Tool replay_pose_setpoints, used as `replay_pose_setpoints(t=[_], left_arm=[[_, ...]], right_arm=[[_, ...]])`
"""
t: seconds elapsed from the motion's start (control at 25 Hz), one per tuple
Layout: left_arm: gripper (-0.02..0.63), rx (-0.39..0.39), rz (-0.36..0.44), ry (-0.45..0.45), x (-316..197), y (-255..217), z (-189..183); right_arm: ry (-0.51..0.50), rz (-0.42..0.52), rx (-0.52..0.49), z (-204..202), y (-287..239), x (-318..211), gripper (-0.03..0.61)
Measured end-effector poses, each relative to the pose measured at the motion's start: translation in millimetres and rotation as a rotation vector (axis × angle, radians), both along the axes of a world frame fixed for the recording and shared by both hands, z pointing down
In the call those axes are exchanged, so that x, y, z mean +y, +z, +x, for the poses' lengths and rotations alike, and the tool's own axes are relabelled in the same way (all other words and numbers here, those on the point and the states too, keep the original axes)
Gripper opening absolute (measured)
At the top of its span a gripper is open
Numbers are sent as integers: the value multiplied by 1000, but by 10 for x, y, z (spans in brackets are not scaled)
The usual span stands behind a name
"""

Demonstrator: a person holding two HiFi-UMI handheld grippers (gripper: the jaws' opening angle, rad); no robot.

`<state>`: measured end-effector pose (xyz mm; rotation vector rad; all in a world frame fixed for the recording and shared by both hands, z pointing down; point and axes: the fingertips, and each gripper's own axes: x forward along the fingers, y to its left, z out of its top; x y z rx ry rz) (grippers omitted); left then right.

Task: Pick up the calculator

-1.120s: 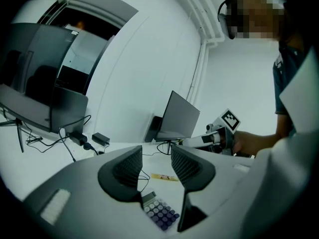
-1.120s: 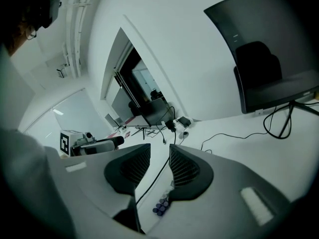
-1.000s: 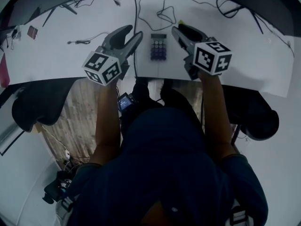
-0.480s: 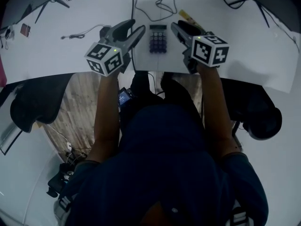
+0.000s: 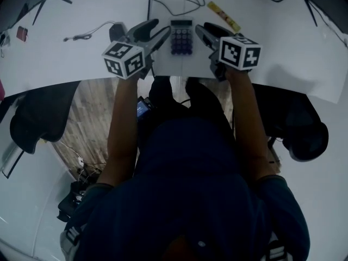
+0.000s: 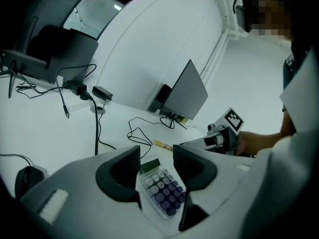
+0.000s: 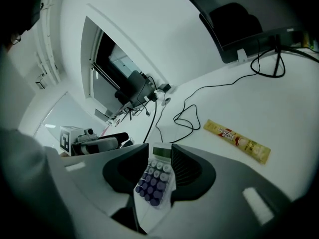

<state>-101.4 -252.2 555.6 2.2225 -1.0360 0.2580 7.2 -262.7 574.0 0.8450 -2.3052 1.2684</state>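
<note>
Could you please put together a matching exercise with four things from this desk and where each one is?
Things:
1. calculator
2. yellow sachet
3. left gripper
4. right gripper

Places:
A. open, at the calculator's right in the head view
B. flat on the white table, between the two grippers
C. open, at the calculator's left in the head view
D. flat on the table, beyond the right gripper

Pairs: 1-B, 2-D, 3-C, 4-A
</note>
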Motion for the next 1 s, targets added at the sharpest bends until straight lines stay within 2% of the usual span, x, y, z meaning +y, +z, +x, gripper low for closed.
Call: replay_pose_setpoints(t=[0.68,1.0], left_arm=[[219,23,-158,32,150,648,124],[225,2,-226,97,165,798,212]], right_arm=[[-2,-137,-22,-99,579,138,158],[-7,-181,-25,-149,735,193,162]])
